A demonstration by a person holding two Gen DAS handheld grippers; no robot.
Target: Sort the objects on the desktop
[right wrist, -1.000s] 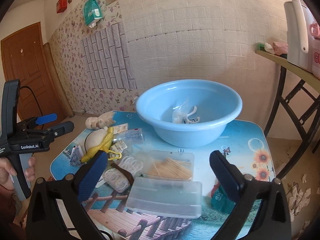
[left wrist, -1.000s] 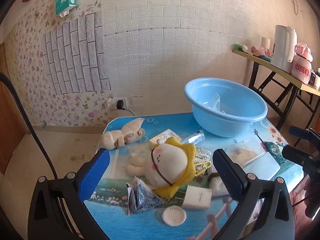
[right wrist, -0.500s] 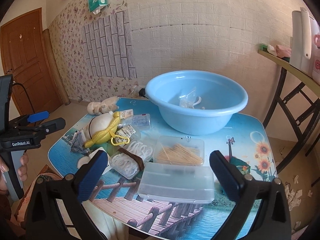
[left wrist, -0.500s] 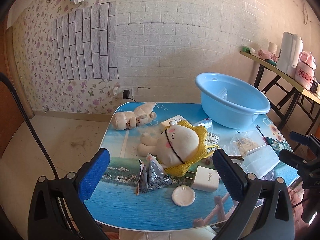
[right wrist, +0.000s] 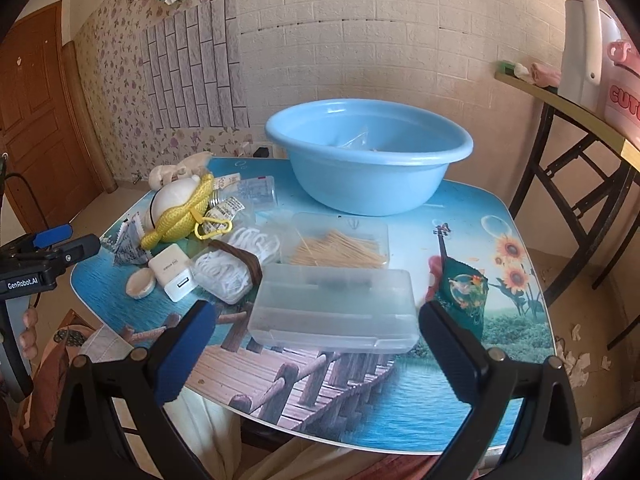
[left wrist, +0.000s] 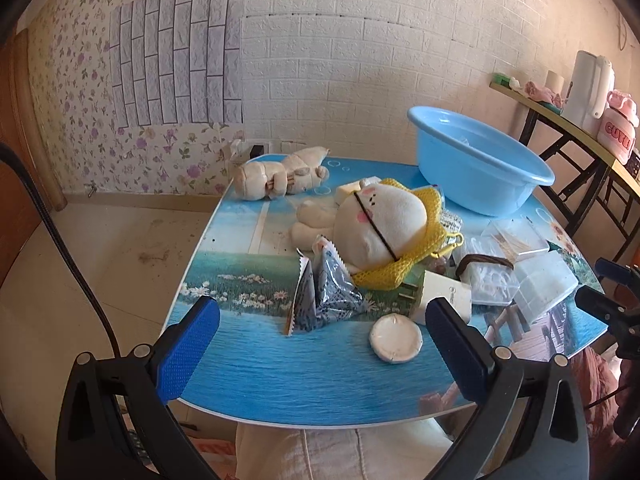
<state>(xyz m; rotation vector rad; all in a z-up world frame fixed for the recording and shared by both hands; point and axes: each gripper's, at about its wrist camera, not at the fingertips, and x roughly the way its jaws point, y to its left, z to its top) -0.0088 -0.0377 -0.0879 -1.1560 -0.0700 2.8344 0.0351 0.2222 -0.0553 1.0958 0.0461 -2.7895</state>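
Both hand-held grippers, left and right, are hovering spread apart and empty, with the cluttered bench ahead mostly unsorted and the blue basin beyond nearly empty.

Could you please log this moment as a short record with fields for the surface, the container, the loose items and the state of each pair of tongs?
surface: low table with a printed seaside picture
container: blue basin at the far side, something clear inside
loose items: plush toy in yellow net, white charger, clear box of sticks, frosted lidded case, foil sachets, round white pad
left tongs: open, empty, at the near edge
right tongs: open, empty, facing the frosted lidded case
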